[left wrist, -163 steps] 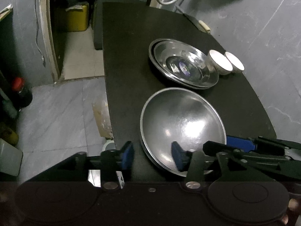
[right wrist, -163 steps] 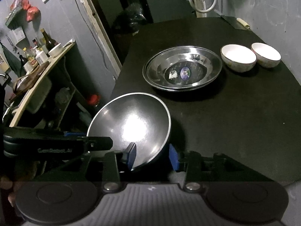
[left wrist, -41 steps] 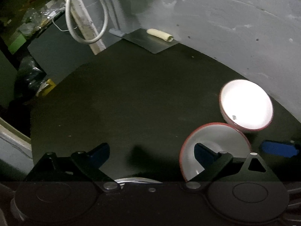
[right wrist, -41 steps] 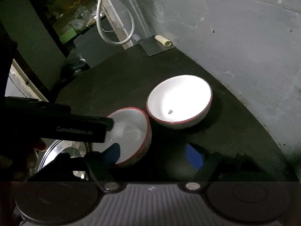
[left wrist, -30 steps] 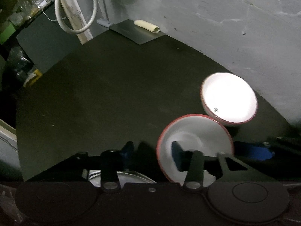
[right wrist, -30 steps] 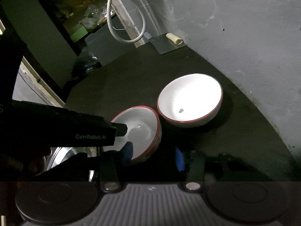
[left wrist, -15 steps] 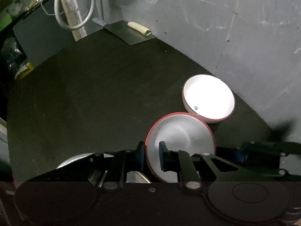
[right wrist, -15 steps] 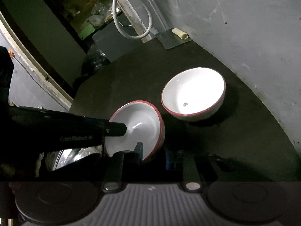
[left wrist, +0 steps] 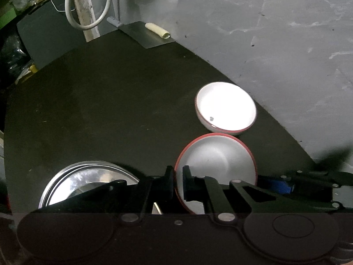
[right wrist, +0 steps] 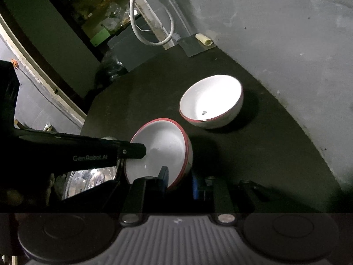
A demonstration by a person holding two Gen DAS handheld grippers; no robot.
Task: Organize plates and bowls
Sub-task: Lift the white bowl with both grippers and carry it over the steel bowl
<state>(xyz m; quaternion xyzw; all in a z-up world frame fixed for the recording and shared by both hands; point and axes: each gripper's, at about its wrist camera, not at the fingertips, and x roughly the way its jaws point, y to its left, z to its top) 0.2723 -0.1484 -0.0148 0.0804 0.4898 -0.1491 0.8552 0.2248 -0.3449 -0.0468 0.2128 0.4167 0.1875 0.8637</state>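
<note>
White bowls, red-rimmed: two are counted, a near bowl (left wrist: 217, 154) (right wrist: 161, 148) and a far bowl (left wrist: 226, 108) (right wrist: 211, 99).
Steel plates: two stacked rims are made out (lower left), noted as steel plates (left wrist: 86, 176) (right wrist: 92, 180); the exact count cannot be confirmed.
Grippers: two are seen, the left gripper (left wrist: 177, 184) and the right gripper (right wrist: 179, 182).
Table: one black table (left wrist: 99, 101) (right wrist: 253, 159) is recorded.
Cable loop: one cable loop (left wrist: 88, 2) (right wrist: 150, 26) is noted.
</note>
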